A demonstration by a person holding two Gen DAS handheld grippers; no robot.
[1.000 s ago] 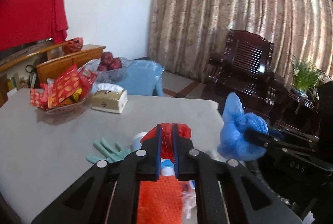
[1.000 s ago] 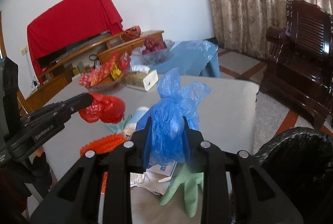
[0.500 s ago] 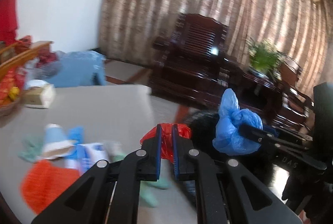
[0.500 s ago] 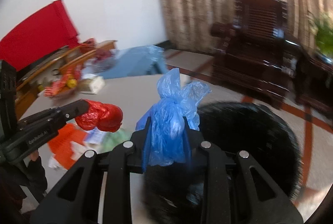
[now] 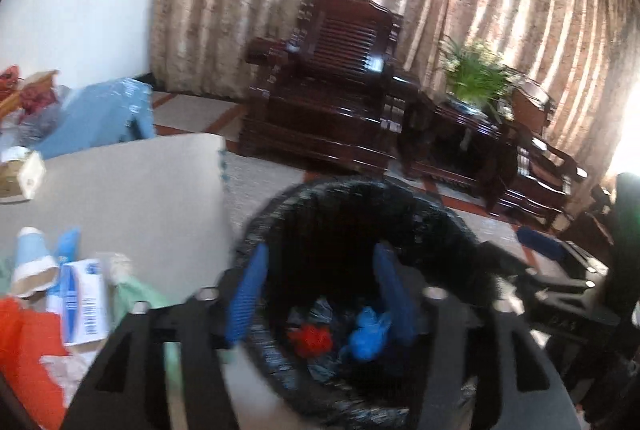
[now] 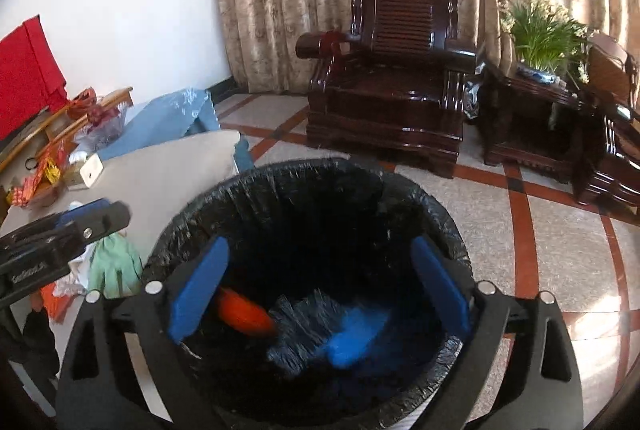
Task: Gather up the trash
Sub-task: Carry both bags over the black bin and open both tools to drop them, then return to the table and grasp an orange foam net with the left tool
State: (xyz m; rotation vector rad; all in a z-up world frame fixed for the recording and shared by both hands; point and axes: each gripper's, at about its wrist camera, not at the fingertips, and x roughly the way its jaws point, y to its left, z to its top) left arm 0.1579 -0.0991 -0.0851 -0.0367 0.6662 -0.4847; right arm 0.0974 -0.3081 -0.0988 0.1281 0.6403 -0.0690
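A crumpled red bag (image 5: 311, 339) and a knotted blue bag (image 5: 366, 335) are being seen inside the black-lined bin (image 6: 400, 186), blurred. Both the left tool (image 5: 318, 294) and right tool (image 6: 318, 286) are spreading, empty, above the bin.

Both grippers are black, with blue pads (image 6: 199, 286) and silver screws (image 6: 153, 287).

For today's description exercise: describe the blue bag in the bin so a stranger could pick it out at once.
Find the round bin with the black liner standing on the floor beside the grey table. Look down inside: the blue bag lies at the bottom. It is the crumpled bright blue lump, right of the red bag.
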